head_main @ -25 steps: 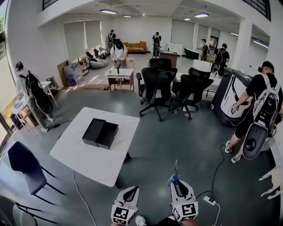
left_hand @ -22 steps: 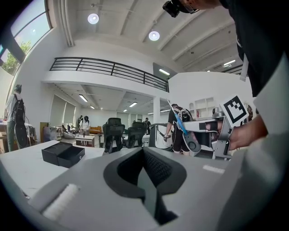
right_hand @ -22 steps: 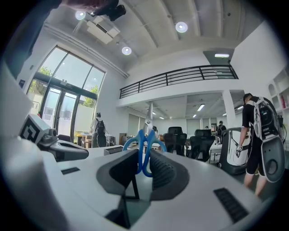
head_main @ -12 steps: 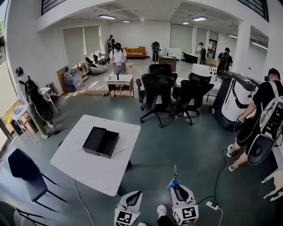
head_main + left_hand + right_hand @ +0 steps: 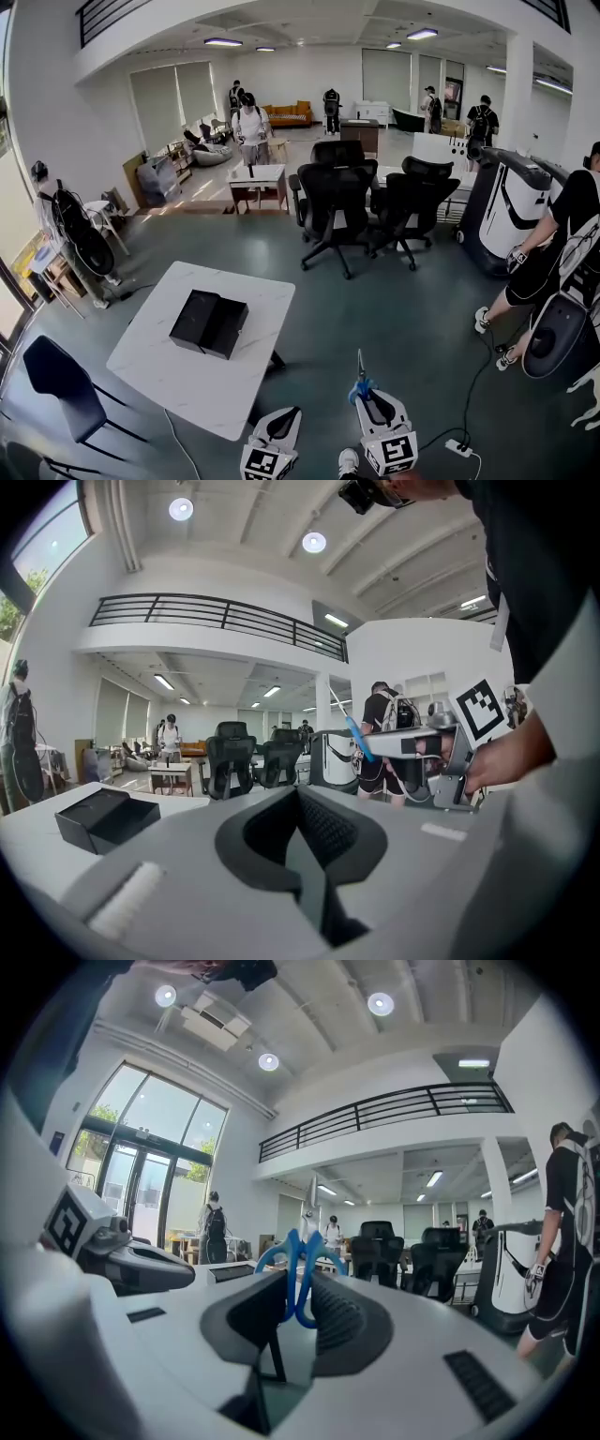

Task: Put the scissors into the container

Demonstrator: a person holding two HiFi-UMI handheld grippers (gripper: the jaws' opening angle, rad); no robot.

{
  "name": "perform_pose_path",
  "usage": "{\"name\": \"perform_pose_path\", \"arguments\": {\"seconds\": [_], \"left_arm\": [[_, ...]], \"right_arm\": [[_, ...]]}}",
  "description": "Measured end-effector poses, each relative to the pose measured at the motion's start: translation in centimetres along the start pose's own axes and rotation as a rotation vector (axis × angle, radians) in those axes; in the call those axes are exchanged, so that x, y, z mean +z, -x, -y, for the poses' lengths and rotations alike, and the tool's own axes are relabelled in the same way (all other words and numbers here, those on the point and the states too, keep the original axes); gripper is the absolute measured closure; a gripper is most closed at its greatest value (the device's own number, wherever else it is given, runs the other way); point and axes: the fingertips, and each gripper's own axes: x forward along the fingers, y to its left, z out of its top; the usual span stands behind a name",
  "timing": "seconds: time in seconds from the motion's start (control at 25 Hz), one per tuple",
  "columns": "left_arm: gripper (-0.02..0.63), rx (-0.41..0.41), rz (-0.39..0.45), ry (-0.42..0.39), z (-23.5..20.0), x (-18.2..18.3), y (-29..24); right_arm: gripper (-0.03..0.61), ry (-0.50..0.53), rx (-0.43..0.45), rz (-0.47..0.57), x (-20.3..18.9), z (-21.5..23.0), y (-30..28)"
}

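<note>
Currently:
1. Right gripper (image 5: 367, 401) has its jaws clamped on the blue-handled metal scissors (image 5: 359, 373). The blue handle loops sit pinched between the jaws (image 5: 298, 1279), and the blades point up and away from the person.
2. Left gripper (image 5: 287, 414) has its jaws closed together with nothing between them (image 5: 306, 829).
3. Both grippers are low at the bottom edge of the head view, over the grey floor and just off the near corner of the white square table (image 5: 169, 375). The right gripper and scissors also show in the left gripper view (image 5: 354, 735).
4. Black rectangular open-top container (image 5: 208, 323) sits on the table about mid-surface, a bit closer to the far edge.
5. Scissors are well apart from the container and not over the table.
6. Black office chairs (image 5: 333, 202) stand beyond the table's far edge.
</note>
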Motion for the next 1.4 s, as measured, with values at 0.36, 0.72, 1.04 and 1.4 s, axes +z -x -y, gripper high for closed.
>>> {"name": "perform_pose_path", "arguments": {"seconds": [0.36, 0.72, 1.04, 1.4], "left_arm": [[0.604, 0.05, -0.017, 0.014, -1.4, 1.2, -6.5], [0.604, 0.131, -0.032, 0.026, -2.9, 0.8, -10.2], [0.604, 0.209, -0.033, 0.05, -7.9, 0.8, -12.3], [0.604, 0.23, -0.014, 0.066, -14.7, 1.8, -13.6]], "right_arm": [[0.494, -0.003, 0.089, 0.006, -0.2, 5.1, -4.7], [0.494, 0.001, 0.195, -0.005, -0.8, 8.3, -8.0], [0.494, 0.04, 0.219, 0.028, 0.4, 9.1, -13.7], [0.494, 0.043, 0.23, -0.018, 0.7, 7.0, -20.0]]}}
